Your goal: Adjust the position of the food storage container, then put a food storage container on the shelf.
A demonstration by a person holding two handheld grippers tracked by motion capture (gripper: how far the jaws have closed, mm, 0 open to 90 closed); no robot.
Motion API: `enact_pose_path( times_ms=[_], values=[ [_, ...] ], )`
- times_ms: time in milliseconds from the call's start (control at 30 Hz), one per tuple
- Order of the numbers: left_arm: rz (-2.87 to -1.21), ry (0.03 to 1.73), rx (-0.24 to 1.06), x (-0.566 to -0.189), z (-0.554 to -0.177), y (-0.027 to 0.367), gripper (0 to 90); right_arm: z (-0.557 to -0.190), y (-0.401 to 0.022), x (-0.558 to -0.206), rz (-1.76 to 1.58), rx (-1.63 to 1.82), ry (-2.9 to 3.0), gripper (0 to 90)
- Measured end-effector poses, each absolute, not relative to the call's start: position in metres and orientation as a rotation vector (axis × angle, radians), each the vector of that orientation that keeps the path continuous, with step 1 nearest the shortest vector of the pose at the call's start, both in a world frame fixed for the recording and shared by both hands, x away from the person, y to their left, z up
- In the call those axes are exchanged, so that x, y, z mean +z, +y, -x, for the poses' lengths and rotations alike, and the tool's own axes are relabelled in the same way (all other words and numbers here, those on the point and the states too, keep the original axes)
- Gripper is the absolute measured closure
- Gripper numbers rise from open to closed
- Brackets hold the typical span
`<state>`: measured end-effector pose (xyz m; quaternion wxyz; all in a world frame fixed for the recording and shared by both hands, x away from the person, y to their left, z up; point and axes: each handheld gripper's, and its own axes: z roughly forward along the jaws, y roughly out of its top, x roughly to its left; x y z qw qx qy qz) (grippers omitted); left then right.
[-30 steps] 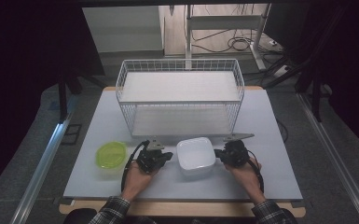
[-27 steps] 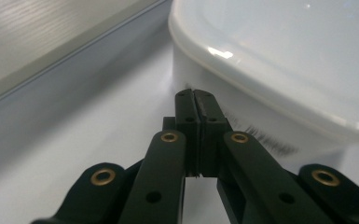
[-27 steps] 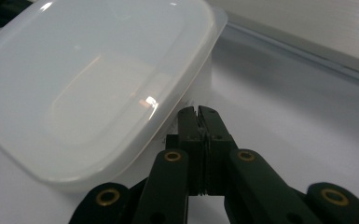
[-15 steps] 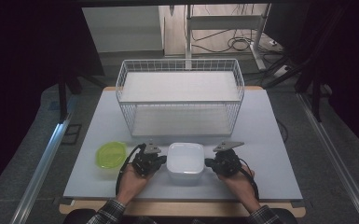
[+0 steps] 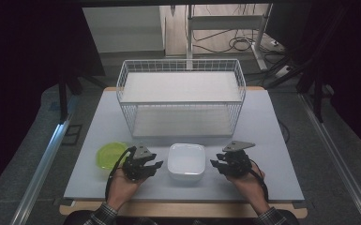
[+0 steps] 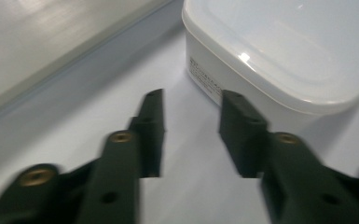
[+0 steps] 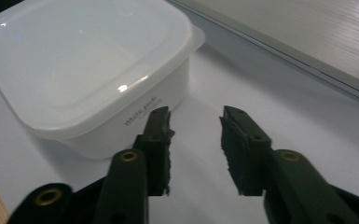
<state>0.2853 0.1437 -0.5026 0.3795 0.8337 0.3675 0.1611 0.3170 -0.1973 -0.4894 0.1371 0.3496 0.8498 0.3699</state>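
Both the left gripper (image 5: 155,165) and the right gripper (image 5: 217,165) have just spread their jaws and drawn back, empty, from the lidded white container (image 5: 186,161), now released on the table (image 5: 272,140) between them, before the wire basket (image 5: 181,96)

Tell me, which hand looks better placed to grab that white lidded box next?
Probably the left. The left gripper has just been opening with nothing between its jaws and sits slightly nearer the white box. The right gripper, also just opened and empty, stands a bit farther off. It's close.
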Motion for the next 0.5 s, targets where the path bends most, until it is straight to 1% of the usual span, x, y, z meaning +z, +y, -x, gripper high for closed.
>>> enact_pose_path(
  times_ms=[33, 67, 100, 133, 200, 300, 367, 400, 433, 467, 500],
  values=[
    [-2.129, 0.939, 0.412, -0.503, -0.285, 0.144, 48.2, -0.317, -0.197, -0.489, -1.012, 1.071, 2.459, 60.0],
    [-2.122, 0.926, 0.424, -0.501, -0.284, 0.147, 40.5, -0.316, -0.202, -0.488, -1.021, 1.08, 2.45, 54.1],
    [-2.122, 0.926, 0.424, -0.501, -0.284, 0.147, 36.1, -0.316, -0.202, -0.488, -1.021, 1.08, 2.45, 54.1],
    [-2.116, 0.916, 0.413, -0.501, -0.284, 0.148, 36.1, -0.315, -0.203, -0.487, -1.024, 1.084, 2.449, 51.7],
    [-2.104, 0.919, 0.386, -0.501, -0.284, 0.151, 27.5, -0.313, -0.206, -0.486, -1.023, 1.094, 2.449, 44.2],
    [-2.113, 0.931, 0.397, -0.502, -0.283, 0.153, 17.3, -0.312, -0.209, -0.487, -1.012, 1.1, 2.463, 35.1],
    [-2.107, 0.923, 0.398, -0.502, -0.283, 0.153, 16.5, -0.312, -0.209, -0.487, -1.011, 1.101, 2.465, 34.1],
    [-2.1, 0.907, 0.407, -0.501, -0.283, 0.153, 11.5, -0.312, -0.209, -0.487, -1.0, 1.108, 2.462, 30.2],
    [-2.1, 0.907, 0.407, -0.501, -0.283, 0.153, 10.9, -0.312, -0.209, -0.487, -1.0, 1.108, 2.462, 30.2],
    [-2.098, 0.888, 0.417, -0.501, -0.283, 0.153, 9.5, -0.312, -0.209, -0.486, -0.99, 1.131, 2.457, 26.5],
    [-2.096, 0.874, 0.423, -0.501, -0.283, 0.153, 9.5, -0.312, -0.209, -0.486, -0.99, 1.131, 2.457, 26.5]
  ],
)
